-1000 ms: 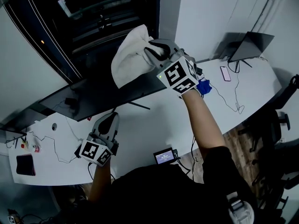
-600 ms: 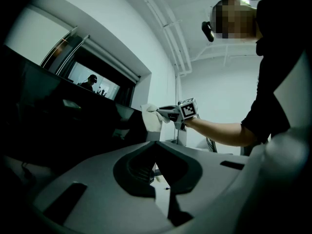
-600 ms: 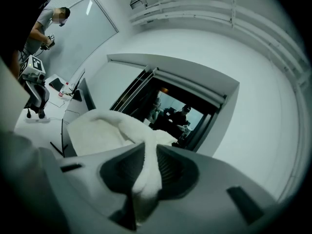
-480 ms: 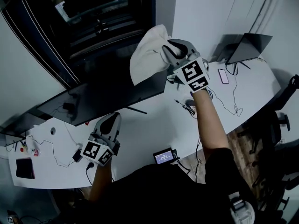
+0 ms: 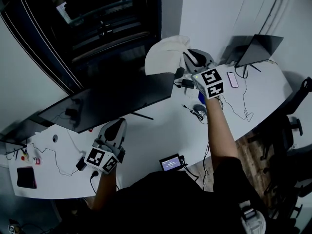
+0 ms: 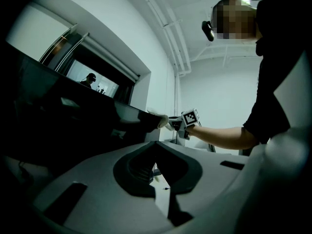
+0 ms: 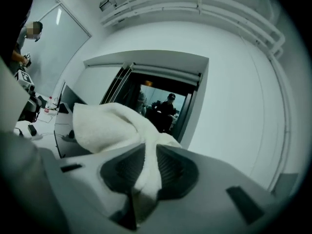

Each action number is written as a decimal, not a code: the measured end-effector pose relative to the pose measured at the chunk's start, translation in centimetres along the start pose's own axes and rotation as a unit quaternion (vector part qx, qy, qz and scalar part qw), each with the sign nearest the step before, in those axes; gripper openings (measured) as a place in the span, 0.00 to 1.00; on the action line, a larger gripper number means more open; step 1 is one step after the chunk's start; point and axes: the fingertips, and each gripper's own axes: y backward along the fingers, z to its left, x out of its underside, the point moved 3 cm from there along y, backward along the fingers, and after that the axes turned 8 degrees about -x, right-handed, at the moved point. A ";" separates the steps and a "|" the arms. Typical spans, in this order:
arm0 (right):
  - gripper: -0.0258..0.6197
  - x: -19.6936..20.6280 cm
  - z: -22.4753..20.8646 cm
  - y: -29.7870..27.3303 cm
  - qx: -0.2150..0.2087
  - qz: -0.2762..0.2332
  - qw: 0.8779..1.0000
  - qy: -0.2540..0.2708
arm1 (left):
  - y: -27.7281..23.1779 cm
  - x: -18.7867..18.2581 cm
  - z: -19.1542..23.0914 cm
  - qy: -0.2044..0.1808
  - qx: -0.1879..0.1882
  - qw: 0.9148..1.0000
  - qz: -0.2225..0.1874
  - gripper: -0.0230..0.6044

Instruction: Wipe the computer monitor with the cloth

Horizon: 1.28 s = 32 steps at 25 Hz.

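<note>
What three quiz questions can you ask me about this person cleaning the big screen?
1. True or false: the left gripper is holding the cloth.
2. What is pinched between the jaws of the right gripper? A) a sponge B) a white cloth C) a brush
3. Fill in: in the head view, the cloth is up by the ____ end of the monitor.

Key: 1 false, it is shut on nothing, low over the desk; 2 B; 3 right.
</note>
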 end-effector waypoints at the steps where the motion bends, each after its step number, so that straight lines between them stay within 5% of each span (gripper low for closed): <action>1: 0.15 0.6 0.2 0.0 -0.002 -0.001 1.000 -0.012 | -0.1 0.0 0.0 0.000 0.001 1.000 0.000 0.03; 13: 0.14 6.3 2.9 -0.1 -0.019 -0.033 0.987 -0.157 | 0.2 1.0 -0.3 0.018 0.000 1.000 0.009 0.03; 32: 0.14 16.1 7.2 -1.7 -0.030 0.022 0.963 -0.268 | 2.2 2.4 0.2 0.030 -0.025 0.999 0.021 0.02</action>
